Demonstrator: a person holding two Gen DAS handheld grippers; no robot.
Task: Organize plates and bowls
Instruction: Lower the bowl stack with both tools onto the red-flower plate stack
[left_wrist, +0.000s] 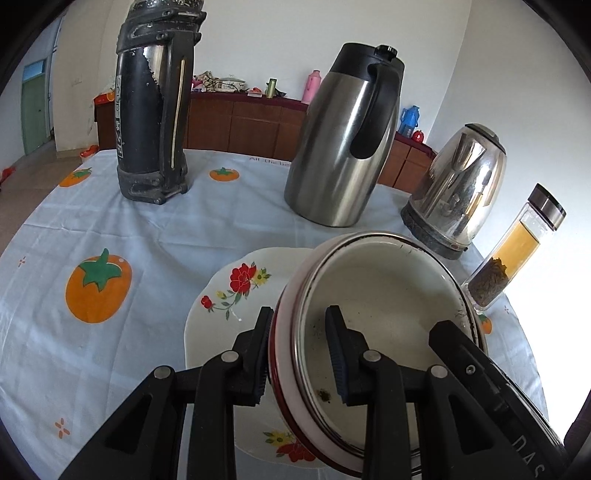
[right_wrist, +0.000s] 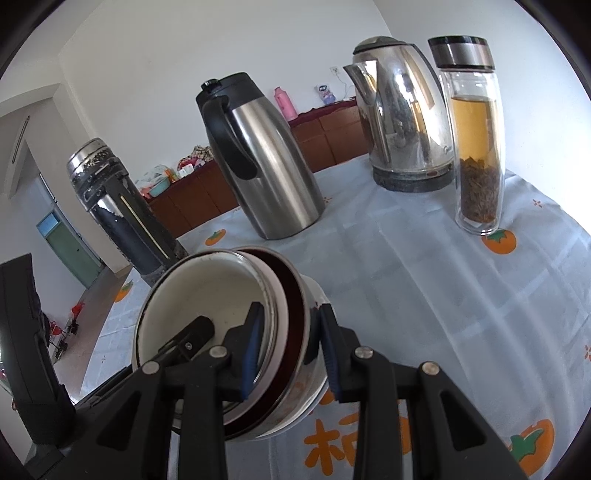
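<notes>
Your left tool (left_wrist: 301, 354) is clamped on the near-left rim of the enamel bowl (left_wrist: 388, 295), one pad outside the wall, one inside. Your right tool (right_wrist: 290, 352) grips the opposite rim the same way. The bowl sits tilted between them, mouth turned toward the left tool's camera, above the flowered plate (left_wrist: 236, 291); you cannot tell whether bowl and plate touch, the bowl hides the meeting point. The plate lies flat on the tabletop (left_wrist: 129, 229). Beyond: black flask (left_wrist: 155, 110), steel jug (left_wrist: 343, 147), electric kettle (left_wrist: 458, 192), glass tea bottle (left_wrist: 513, 251), all upright.
</notes>
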